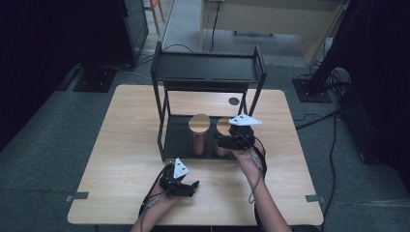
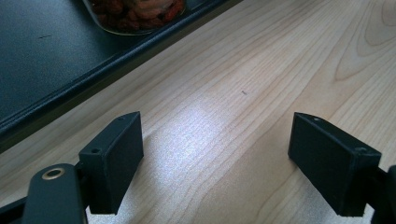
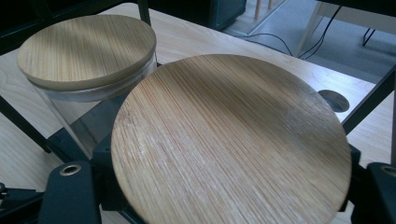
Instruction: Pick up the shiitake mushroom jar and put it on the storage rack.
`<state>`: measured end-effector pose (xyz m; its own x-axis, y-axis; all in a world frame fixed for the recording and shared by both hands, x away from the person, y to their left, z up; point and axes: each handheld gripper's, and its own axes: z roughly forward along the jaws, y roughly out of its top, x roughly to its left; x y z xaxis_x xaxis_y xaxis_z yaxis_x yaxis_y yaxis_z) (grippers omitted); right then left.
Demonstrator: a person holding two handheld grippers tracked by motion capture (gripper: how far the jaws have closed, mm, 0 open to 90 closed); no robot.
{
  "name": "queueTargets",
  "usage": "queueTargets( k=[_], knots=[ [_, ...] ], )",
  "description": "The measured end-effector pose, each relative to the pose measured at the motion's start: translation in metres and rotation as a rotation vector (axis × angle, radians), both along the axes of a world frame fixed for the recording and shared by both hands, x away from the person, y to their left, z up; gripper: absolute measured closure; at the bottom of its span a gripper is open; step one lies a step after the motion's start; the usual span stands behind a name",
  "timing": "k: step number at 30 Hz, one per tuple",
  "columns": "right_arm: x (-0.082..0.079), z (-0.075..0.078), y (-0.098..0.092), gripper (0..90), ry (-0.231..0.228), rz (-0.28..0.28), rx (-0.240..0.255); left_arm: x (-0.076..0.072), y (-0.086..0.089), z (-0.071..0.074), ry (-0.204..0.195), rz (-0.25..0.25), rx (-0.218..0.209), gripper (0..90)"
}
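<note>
Table [image 1: 125, 145] first: light wood top, biggest thing I've got on screen, grey floor all round it. Black two-tier rack [image 1: 208, 67] stands on the far half of it, upper shelf bare, lower tray [image 1: 176, 137] carrying two glass jars with round bamboo lids. Left-hand jar [image 1: 198, 135] sits mid-tray, reddish-brown contents visible through the glass; from the left gripper view I can see the bottom of a jar with dried red bits [image 2: 140, 11] on that dark tray, just past the tray's front lip. Second jar [image 1: 223, 133] stands just beside the first, on its right, near the tray's front right post. My right gripper [image 1: 227, 141] is on that second jar: in the right gripper view its lid [image 3: 233, 140] spans the gap between the two black jaws, which sit at either side of it, closed in on the jar below the lid rim, so I read that as a grip on the jar. The other lid [image 3: 86, 49] shows behind it, close but I can't tell if the two jars touch. Left gripper [image 1: 191, 186] is near the front edge of the table, well apart from the rack, jaws spread wide with only bare wood grain between the pads [image 2: 116, 154].
</note>
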<state>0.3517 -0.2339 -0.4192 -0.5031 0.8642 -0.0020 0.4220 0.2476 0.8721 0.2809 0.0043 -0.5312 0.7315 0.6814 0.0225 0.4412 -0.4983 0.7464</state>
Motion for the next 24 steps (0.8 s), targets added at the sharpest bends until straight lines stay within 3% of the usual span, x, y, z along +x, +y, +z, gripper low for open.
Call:
queueTargets(
  k=[10,24],
  knots=[
    [0.0054,-0.0043,0.0051,24.8,-0.001,-0.014,-0.016,0.0001,0.0004,0.0004,0.001,-0.005,0.008,18.3],
    [0.0099,-0.0063,0.0034,24.7,0.016,-0.021,0.001,0.0001,0.0005,0.0005,0.001,-0.010,0.010,18.3]
  ],
)
